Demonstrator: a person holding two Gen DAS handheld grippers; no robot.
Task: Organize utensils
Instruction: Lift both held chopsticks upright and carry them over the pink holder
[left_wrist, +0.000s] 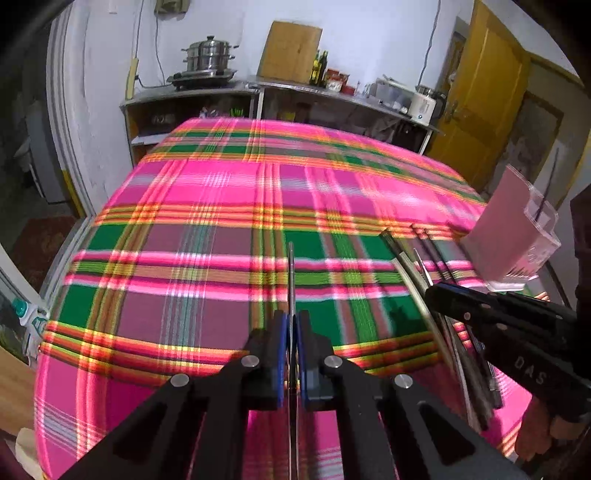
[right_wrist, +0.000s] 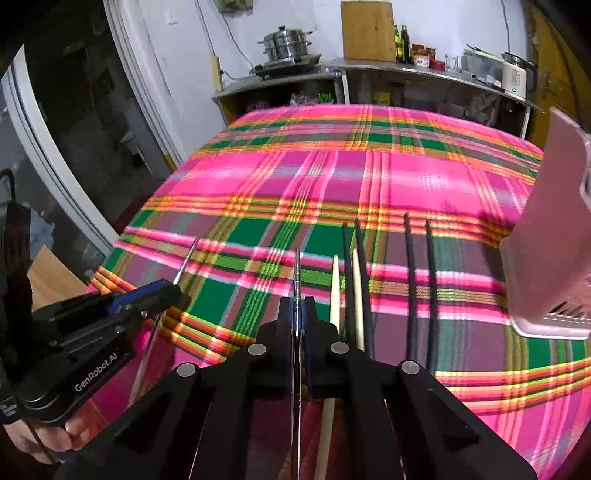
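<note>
Both grippers are clamped on thin metal chopsticks: left gripper mid-frame, right gripper too. Only the right wrist view shows the black chopsticks clearly, left of the pink holder.

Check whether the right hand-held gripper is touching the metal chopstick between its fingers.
Touching. The right wrist view shows the right hand-held gripper shut, blue pads pressed against the metal chopstick running between them.
</note>
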